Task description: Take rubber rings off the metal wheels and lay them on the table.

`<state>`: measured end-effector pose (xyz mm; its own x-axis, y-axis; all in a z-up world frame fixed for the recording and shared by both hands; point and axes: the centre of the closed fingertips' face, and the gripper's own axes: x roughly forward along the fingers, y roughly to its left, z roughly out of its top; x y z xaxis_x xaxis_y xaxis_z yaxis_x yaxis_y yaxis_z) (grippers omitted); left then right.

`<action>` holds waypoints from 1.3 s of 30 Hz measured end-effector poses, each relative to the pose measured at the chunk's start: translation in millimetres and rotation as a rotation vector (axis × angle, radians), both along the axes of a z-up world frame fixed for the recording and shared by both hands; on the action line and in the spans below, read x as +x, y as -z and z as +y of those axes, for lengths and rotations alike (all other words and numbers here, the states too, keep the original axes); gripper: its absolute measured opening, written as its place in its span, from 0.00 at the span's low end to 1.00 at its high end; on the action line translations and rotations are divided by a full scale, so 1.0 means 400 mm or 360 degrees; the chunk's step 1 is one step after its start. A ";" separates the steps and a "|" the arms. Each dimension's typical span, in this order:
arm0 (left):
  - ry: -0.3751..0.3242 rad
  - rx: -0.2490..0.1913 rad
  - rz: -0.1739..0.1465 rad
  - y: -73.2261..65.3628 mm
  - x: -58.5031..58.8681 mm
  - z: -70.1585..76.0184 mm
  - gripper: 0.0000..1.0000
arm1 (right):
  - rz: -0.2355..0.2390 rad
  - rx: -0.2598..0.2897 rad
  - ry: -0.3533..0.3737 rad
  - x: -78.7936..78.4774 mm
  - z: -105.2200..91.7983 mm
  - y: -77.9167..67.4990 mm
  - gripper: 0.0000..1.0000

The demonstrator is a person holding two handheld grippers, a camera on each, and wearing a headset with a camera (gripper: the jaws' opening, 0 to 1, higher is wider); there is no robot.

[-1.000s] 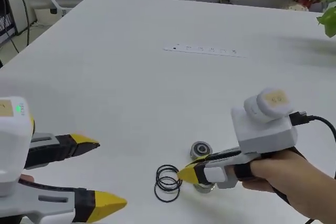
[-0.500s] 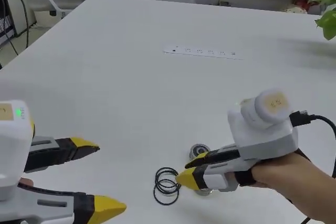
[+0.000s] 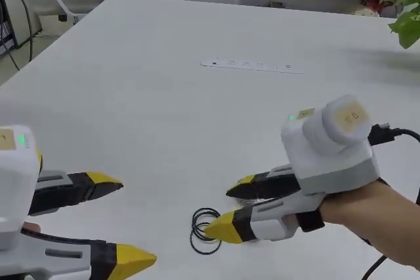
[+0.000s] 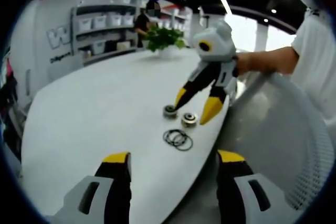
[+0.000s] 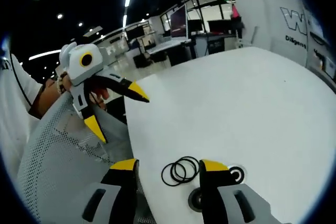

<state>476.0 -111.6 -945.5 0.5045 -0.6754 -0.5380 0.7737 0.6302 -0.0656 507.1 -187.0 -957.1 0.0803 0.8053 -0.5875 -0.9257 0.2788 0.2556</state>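
The white tabletop (image 3: 164,96) carries the work near its front edge. The left tongs (image 3: 136,222) are spread wide and empty, well apart from the pieces. The right tongs (image 3: 220,211) are also spread and hold nothing; their yellow tips straddle two metal wheels (image 4: 189,119), and contact cannot be told. Black rubber rings (image 4: 177,139) lie flat and overlapping just beside the wheels.
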 end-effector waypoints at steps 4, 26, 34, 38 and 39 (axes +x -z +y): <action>-0.0002 -0.0016 -0.0005 -0.004 0.001 -0.002 0.68 | -0.0041 0.0067 0.0045 0.013 -0.010 -0.047 0.54; -0.0202 -0.0137 -0.0176 -0.118 0.039 0.058 0.94 | -0.0372 0.0361 0.0385 0.061 -0.204 -0.230 0.91; -0.0327 -0.0188 -0.0171 -0.122 0.035 0.124 1.00 | -0.0358 0.0456 0.0617 0.071 -0.313 -0.217 0.97; -0.0379 -0.0139 -0.0150 -0.097 0.030 0.157 1.00 | -0.0332 0.0409 0.0680 0.056 -0.358 -0.186 0.99; -0.0388 -0.0126 -0.0143 -0.091 0.028 0.162 1.00 | -0.0321 0.0404 0.0694 0.053 -0.366 -0.179 0.99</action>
<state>487.4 -46.8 -909.2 0.7005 -0.5663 -0.4343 0.6049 0.7941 -0.0599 528.2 -333.4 -885.3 0.5295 0.7866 -0.3176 -0.7757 0.6005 0.1942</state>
